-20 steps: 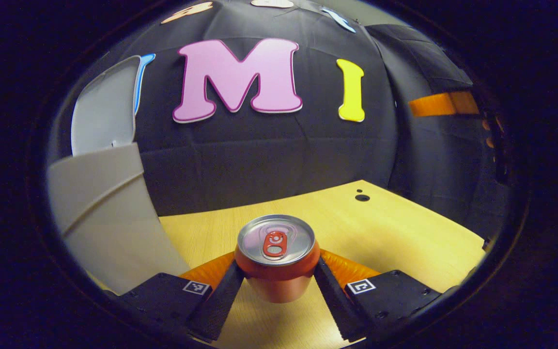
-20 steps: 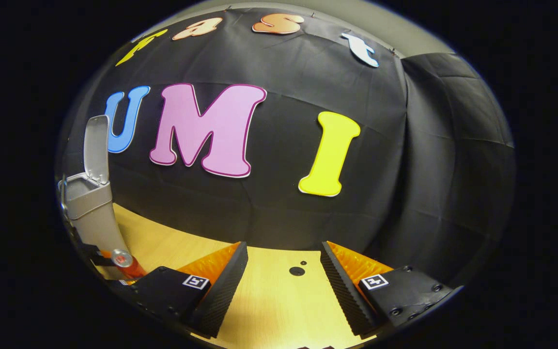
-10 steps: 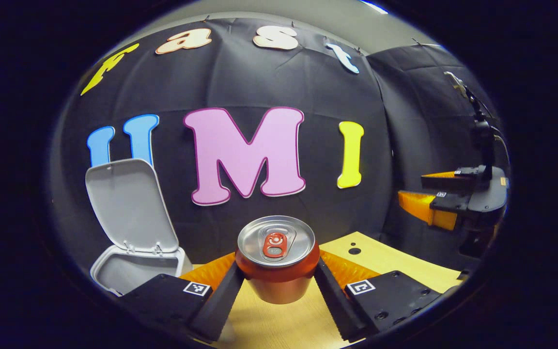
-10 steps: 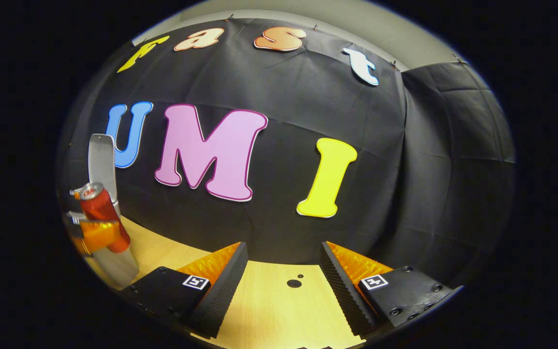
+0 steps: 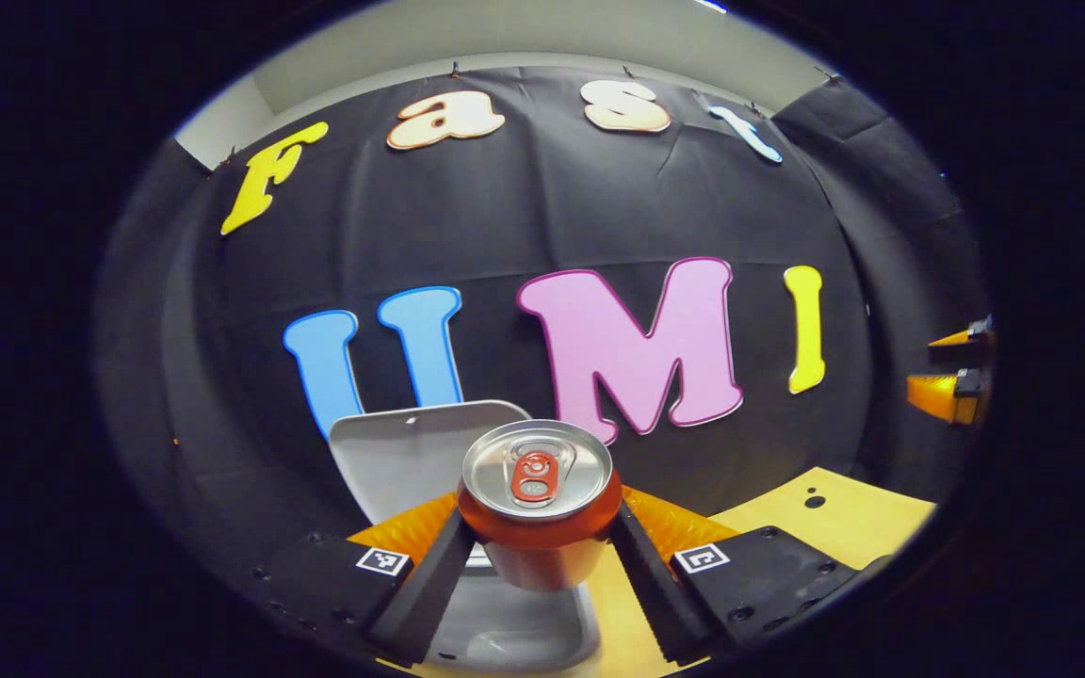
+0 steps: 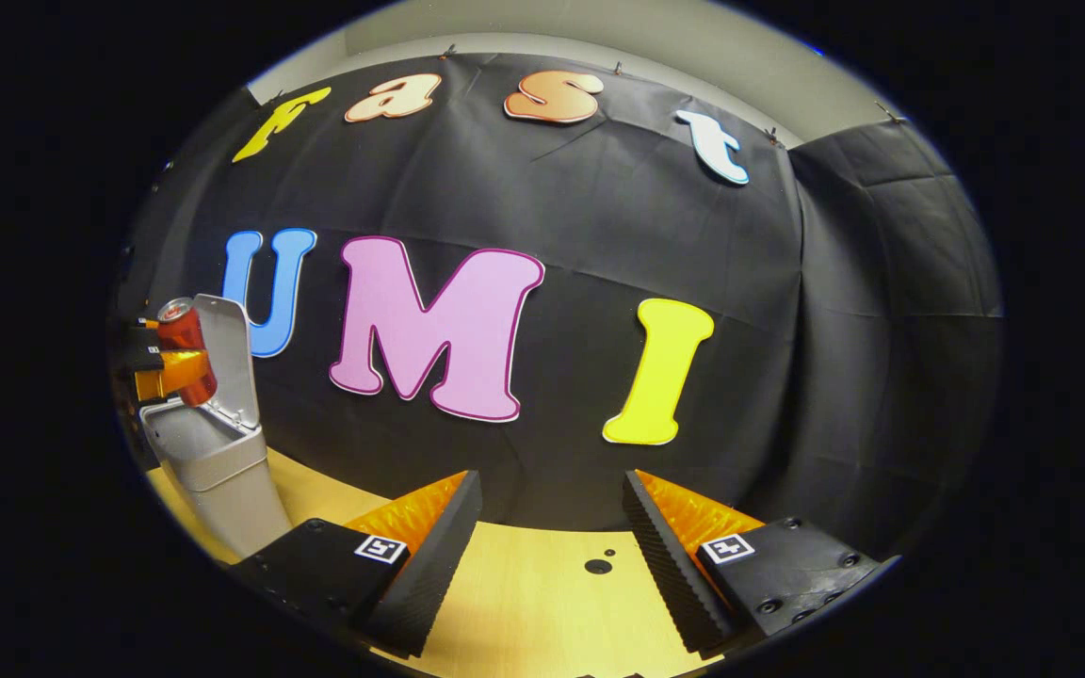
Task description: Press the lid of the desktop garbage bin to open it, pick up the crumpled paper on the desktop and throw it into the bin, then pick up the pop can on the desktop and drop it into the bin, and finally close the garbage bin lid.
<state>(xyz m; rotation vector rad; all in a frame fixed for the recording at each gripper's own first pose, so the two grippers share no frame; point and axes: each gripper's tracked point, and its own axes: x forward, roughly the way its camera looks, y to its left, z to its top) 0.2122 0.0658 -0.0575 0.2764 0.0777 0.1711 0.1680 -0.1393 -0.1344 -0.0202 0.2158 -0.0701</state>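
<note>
Left gripper clamped on the can, one finger on each side, can upright with its tab end up. Can held in the air above the open mouth of the bin; lid raised behind it. In the right gripper view, bin stands near the desk's left edge, can just above its opening. Right gripper fingers apart, holding nothing, over bare desk.
</note>
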